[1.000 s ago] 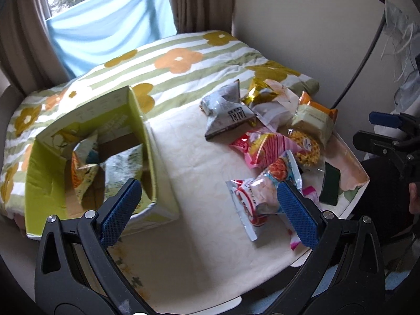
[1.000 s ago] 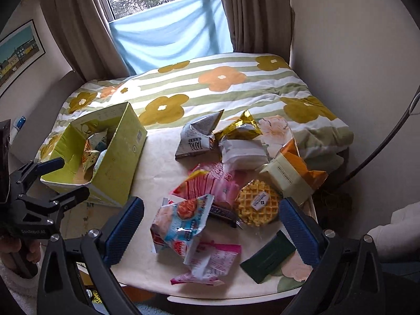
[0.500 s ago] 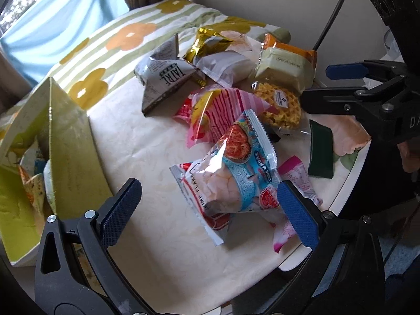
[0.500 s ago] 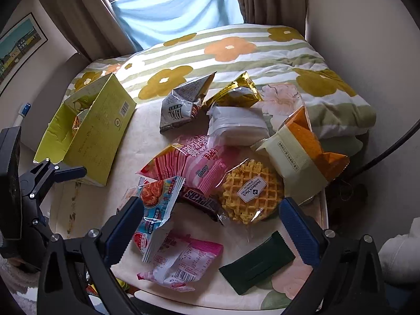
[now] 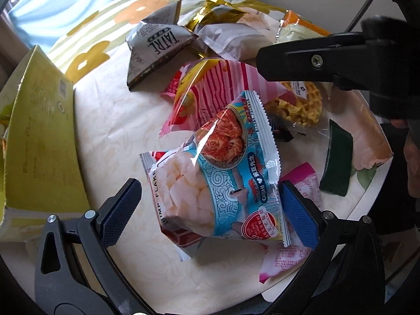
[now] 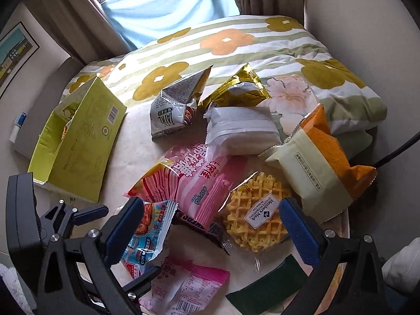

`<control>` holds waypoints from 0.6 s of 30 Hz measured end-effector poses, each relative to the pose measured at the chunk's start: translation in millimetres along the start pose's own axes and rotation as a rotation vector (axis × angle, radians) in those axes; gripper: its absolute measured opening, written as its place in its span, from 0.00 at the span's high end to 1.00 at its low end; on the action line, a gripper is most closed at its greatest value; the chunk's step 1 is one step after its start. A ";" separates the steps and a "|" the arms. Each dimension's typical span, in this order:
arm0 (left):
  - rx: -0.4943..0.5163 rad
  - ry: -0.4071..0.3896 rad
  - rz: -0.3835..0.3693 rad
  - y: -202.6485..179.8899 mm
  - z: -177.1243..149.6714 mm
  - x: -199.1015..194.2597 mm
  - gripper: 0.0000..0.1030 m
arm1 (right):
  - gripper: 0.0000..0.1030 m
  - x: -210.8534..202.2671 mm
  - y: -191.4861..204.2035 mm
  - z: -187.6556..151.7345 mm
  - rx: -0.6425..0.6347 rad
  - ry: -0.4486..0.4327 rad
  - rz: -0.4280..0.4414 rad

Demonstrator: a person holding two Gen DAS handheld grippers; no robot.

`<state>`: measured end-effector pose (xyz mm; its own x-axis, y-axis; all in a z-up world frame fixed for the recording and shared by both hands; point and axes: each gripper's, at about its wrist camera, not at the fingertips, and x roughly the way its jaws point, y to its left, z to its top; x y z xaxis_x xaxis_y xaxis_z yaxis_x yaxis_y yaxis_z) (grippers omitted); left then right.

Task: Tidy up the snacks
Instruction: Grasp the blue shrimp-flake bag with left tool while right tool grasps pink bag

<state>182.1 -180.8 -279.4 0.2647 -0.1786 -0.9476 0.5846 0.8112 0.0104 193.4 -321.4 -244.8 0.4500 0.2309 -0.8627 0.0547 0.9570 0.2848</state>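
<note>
Blue pads of the left gripper (image 5: 210,207) stand wide apart on either side of a shrimp-flake bag (image 5: 220,183), which sits between them; whether the pads touch it cannot be told. The bag lies on the worktop (image 5: 113,120), overlapping a small pink packet (image 5: 286,260) at the near edge. Behind it rests a pink striped bag (image 5: 210,92), then a grey triangular pouch (image 5: 157,44) and a gold-edged packet (image 5: 218,8). To the left stands an open yellow-green box (image 5: 42,136), its side wall facing the snacks.

The right gripper (image 6: 212,225) is also spread wide and holds nothing; it hovers over the pile, with a waffle in clear wrap (image 6: 254,218) and the pink striped bag below its gap. A dark green packet (image 6: 265,288) lies near the worktop's front edge, a cream and orange bag (image 6: 320,168) sits to the right, and a white packet (image 6: 241,131) lies behind the waffle. A flowered quilt (image 6: 225,42) covers the bed beyond the worktop.
</note>
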 end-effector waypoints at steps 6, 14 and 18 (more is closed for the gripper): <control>-0.092 0.051 -0.038 15.8 -3.1 14.9 0.01 | 0.00 19.6 0.3 8.4 0.008 0.018 0.040; -0.160 0.075 -0.085 36.6 -8.8 23.4 0.19 | 0.00 44.2 6.0 17.1 -0.032 0.051 0.090; -0.189 0.069 -0.093 42.9 -13.3 18.3 0.24 | 0.00 53.9 8.3 17.7 -0.050 0.067 0.110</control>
<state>201.8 -141.9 -300.5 0.1599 -0.2245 -0.9613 0.4482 0.8842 -0.1319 233.9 -304.1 -281.6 0.3901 0.3449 -0.8537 -0.0370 0.9323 0.3598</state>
